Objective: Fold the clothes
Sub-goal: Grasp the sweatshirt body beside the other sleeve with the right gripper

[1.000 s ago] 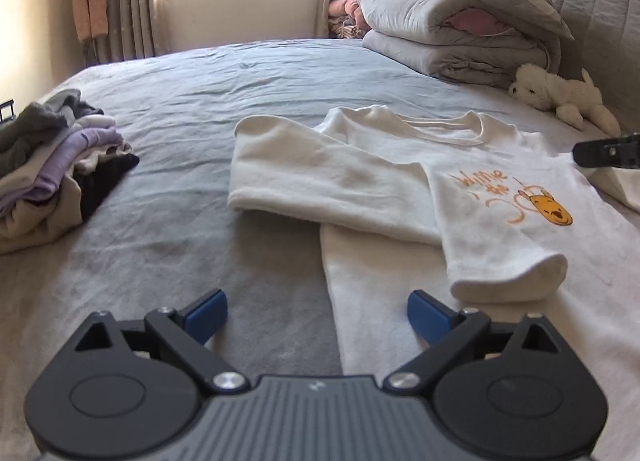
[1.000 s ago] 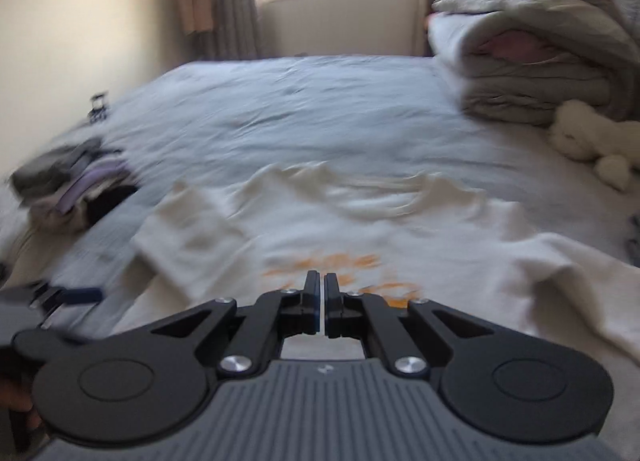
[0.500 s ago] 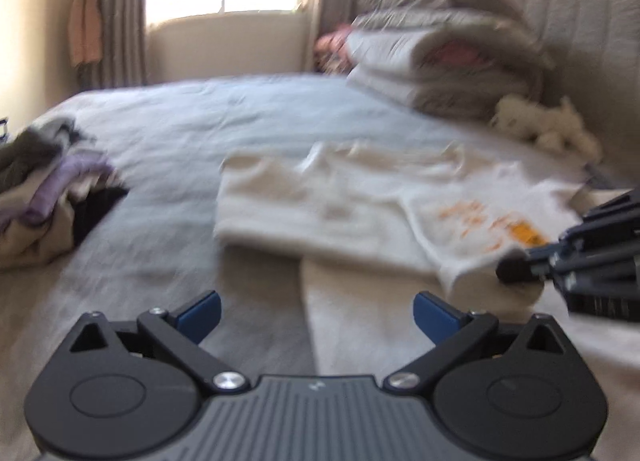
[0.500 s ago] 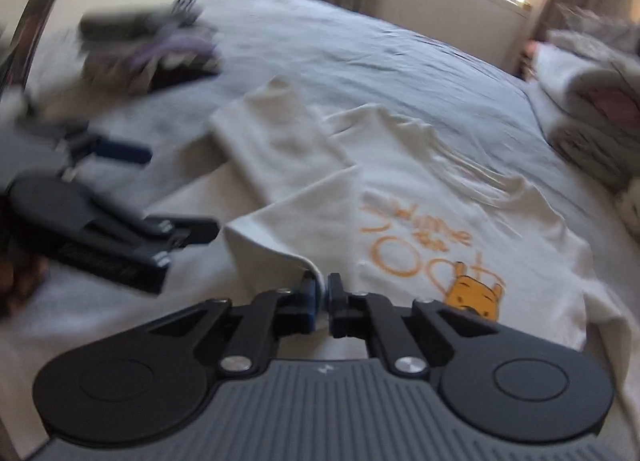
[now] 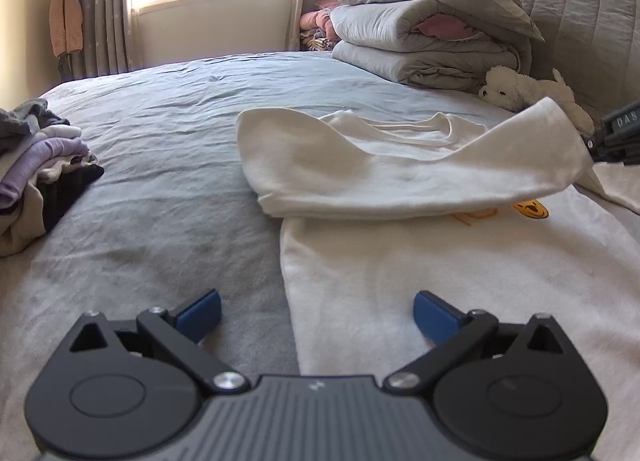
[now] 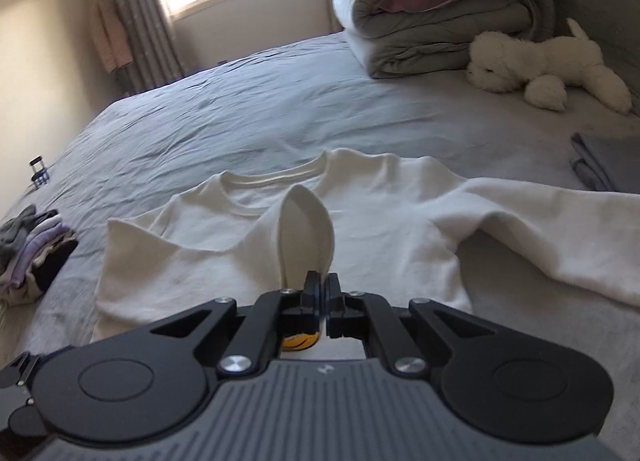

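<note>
- Right tool (image 6: pixel 321 293) clamped on cuff of white shirt (image 6: pixel 240 261), sleeve lifted up
- Left tool (image 5: pixel 316 311) wide apart, nothing in it
- Shirt flat on bed (image 5: pixel 160 133); writing hidden, only yellow bear face (image 5: pixel 531 208) shows

Folded duvets (image 5: pixel 432 37), plush dog (image 6: pixel 548 61), curtains (image 5: pixel 104 9)

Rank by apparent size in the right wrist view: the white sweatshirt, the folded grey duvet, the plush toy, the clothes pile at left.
1. white sweatshirt, nearest the camera, so partly inflated
2. folded grey duvet
3. plush toy
4. clothes pile, partly cut off by the frame edge, so its rank against the toy is unsure
</note>
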Demonstrator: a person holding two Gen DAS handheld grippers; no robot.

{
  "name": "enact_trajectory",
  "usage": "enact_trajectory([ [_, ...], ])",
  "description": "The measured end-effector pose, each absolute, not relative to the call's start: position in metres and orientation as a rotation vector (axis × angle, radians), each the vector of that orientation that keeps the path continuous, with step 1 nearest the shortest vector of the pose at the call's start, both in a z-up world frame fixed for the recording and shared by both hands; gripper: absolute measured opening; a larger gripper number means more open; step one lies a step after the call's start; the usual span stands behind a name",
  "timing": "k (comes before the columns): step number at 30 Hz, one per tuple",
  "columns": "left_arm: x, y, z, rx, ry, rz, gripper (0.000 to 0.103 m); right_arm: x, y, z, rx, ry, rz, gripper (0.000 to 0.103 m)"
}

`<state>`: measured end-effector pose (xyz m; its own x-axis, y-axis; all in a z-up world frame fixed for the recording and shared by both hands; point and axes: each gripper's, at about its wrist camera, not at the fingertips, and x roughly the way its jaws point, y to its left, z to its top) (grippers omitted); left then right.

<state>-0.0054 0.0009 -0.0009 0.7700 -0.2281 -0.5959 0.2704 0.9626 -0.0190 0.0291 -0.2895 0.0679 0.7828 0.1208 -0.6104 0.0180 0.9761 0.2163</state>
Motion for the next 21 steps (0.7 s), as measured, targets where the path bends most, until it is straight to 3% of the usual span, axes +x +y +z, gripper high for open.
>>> enact_trajectory([
  [9, -0.005, 0.002, -0.001, 0.069, 0.638, -0.271, 0.103, 0.037, -0.303, 0.076, 0.207, 0.598, -0.015, 0.002],
  [21, -0.006, 0.002, -0.001, 0.070, 0.638, -0.271, 0.103, 0.048, -0.297, 0.046, 0.110, 0.683, -0.117, 0.002],
])
